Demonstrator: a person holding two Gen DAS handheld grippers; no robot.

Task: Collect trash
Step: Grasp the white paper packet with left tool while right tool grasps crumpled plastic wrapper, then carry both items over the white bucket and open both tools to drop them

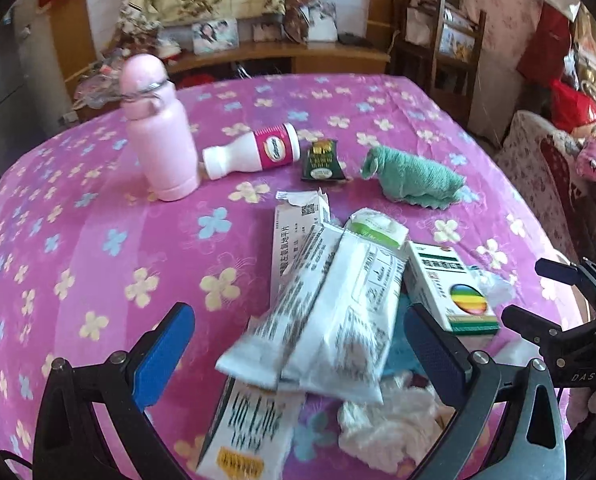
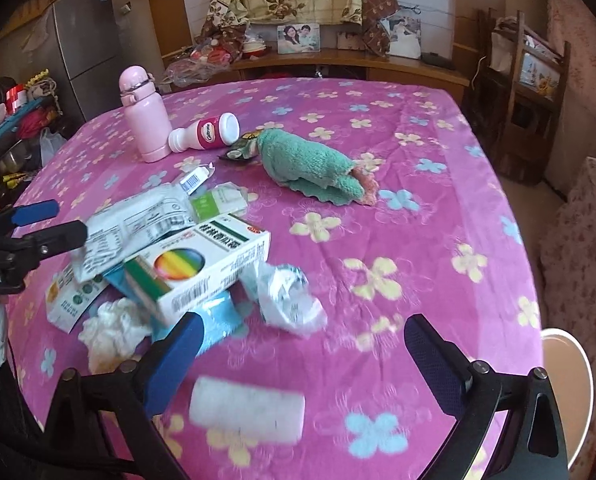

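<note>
Nearest the open right hand-held gripper, nothing between its jaws, lay a white roll on the surface, probably light and soft, best pinched across its middle.

A heap of trash lies on the near part of the pink flowered cloth: two long white foil packets overlapping slantwise, a torn flat white carton beneath them, a white medicine box with a rainbow circle tilted on top, crumpled white tissue, a crushed clear wrapper just beside the box, and a blurred white roll apart, nearest
</note>
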